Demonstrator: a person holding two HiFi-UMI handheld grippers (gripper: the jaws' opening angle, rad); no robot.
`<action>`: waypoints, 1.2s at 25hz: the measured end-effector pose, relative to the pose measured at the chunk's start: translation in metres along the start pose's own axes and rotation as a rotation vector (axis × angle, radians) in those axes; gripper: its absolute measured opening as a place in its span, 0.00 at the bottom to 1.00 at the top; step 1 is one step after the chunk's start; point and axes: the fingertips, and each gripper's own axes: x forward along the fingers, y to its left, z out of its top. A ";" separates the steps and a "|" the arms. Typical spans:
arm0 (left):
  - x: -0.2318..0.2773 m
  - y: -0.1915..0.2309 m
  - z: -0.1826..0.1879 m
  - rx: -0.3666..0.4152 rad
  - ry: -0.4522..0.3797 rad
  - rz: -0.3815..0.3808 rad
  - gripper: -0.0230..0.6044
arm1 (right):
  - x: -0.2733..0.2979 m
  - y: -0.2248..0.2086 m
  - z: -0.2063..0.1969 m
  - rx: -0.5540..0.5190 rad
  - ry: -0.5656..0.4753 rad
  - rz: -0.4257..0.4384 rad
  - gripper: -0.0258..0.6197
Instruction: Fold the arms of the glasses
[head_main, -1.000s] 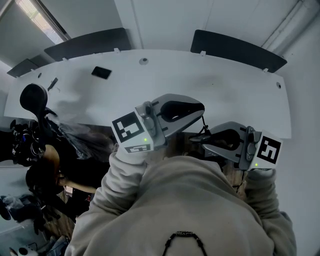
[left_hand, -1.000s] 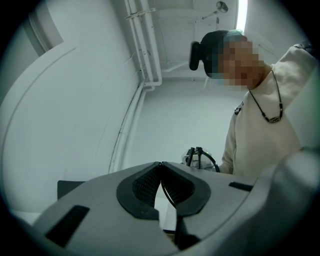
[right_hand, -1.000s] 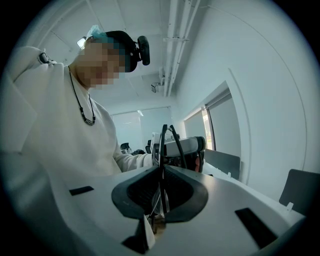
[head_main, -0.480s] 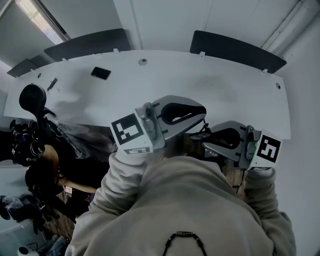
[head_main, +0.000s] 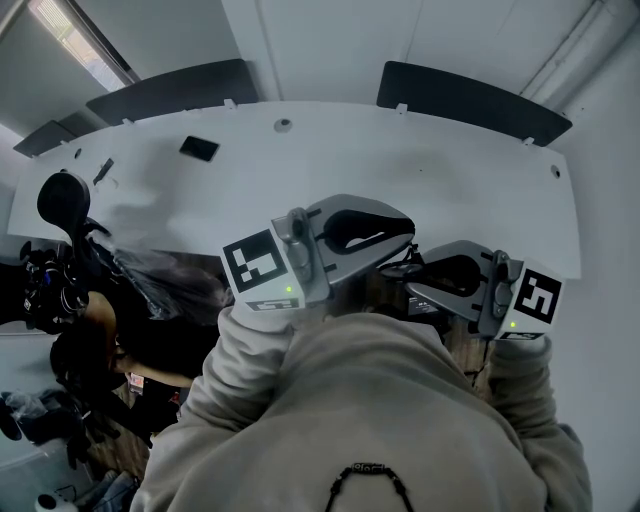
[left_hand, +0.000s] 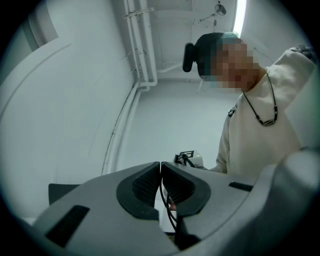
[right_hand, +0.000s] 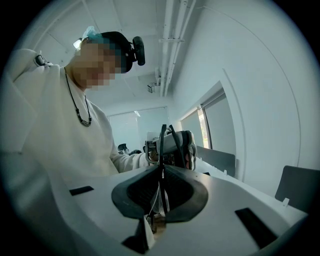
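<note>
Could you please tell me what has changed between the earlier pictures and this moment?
Nothing has visibly changed. The left gripper and the right gripper both stay shut on the glasses, which are held between them at the near edge of the white table.

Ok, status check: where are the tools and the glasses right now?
Left tool shut on glasses. Right tool shut on them too. Glasses held in the air between both, fold of arms can't be made out. Nothing seen in the way.
</note>
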 end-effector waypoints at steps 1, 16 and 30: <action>0.001 0.000 0.000 -0.003 -0.003 -0.002 0.07 | -0.001 0.000 0.000 0.001 -0.003 0.002 0.12; 0.023 0.009 0.000 -0.087 -0.055 -0.051 0.07 | -0.021 -0.018 0.002 -0.004 -0.015 0.025 0.12; 0.042 0.052 -0.012 -0.106 -0.079 0.126 0.14 | -0.057 -0.057 -0.010 0.009 0.073 -0.026 0.12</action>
